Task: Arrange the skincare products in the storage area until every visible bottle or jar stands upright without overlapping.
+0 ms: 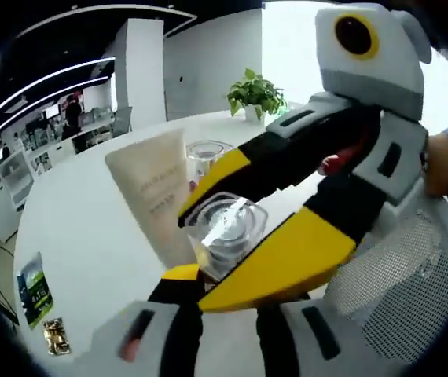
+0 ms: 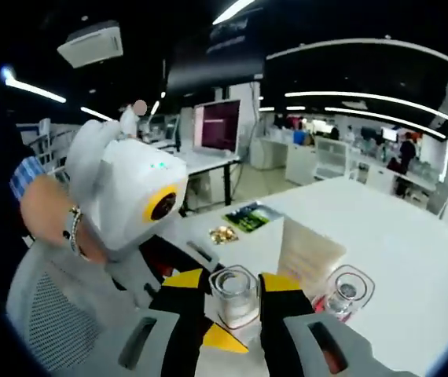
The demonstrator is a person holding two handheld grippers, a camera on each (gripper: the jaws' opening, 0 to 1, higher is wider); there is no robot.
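A clear square jar (image 1: 228, 224) with a silvery inside sits between the yellow jaws of my right gripper (image 1: 207, 253), which reaches in from the right and is shut on it. In the right gripper view the same jar (image 2: 234, 302) is clamped in my right gripper (image 2: 234, 284). My left gripper (image 1: 224, 289) rises just below that jar, its tips partly hidden behind the right gripper's lower jaw. A beige tube (image 1: 155, 196) lies on the white table just behind, and a second clear jar (image 1: 207, 153) stands upright beyond it. The tube (image 2: 310, 255) and second jar (image 2: 347, 292) lie right of the held jar.
A white mesh basket (image 1: 413, 275) sits at the right under the right gripper. On the white round table (image 1: 90, 228) lie a green packet (image 1: 34, 290) and a gold wrapper (image 1: 55, 335). A potted plant (image 1: 255, 94) stands at the far edge. A hand (image 2: 51, 220) holds the left gripper's white housing (image 2: 130, 196).
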